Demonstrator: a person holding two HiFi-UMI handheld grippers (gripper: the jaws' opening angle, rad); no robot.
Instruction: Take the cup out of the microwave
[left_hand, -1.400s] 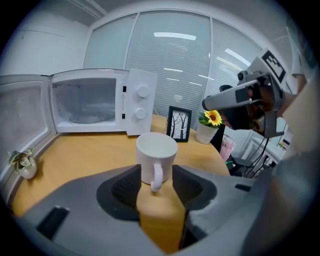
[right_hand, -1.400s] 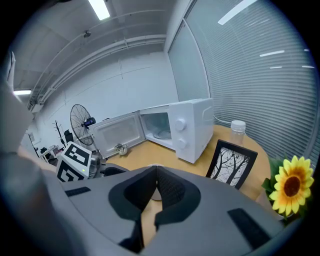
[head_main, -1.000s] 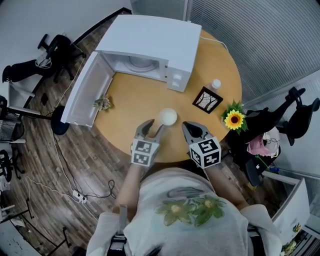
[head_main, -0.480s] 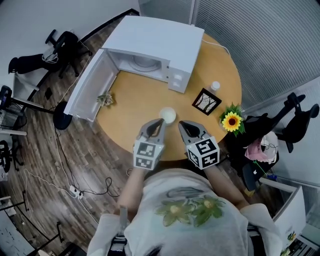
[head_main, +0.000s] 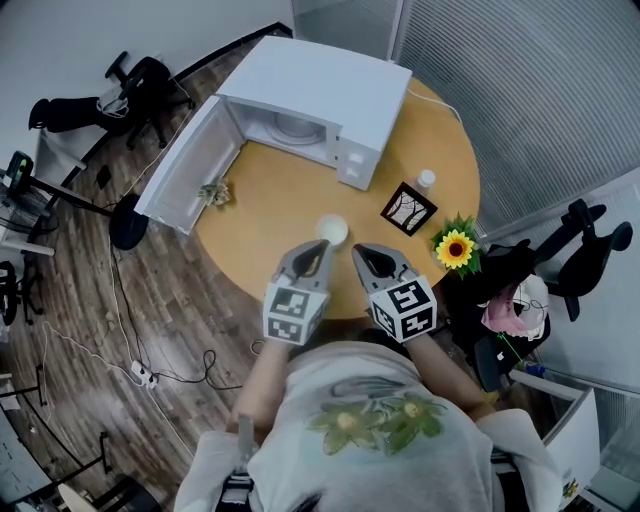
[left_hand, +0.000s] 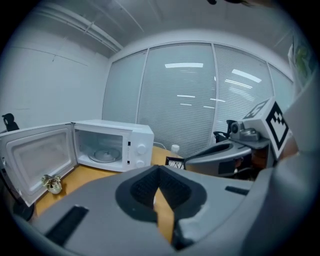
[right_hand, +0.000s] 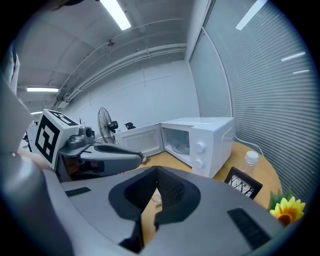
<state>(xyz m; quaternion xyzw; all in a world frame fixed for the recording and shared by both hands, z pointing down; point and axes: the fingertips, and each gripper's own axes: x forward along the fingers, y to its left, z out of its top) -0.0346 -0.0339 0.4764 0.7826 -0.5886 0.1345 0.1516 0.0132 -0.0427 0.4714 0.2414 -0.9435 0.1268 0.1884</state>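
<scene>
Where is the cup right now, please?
In the head view the cup stands on the table, outside the microwave, just beyond the left tool, with the picture frame to its right.

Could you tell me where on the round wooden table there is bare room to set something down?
The widest bare patch of the round wooden table lies between the white microwave, the small dried plant and the white cup. The right side is crowded: black picture frame, small bottle, yellow sunflower.
</scene>
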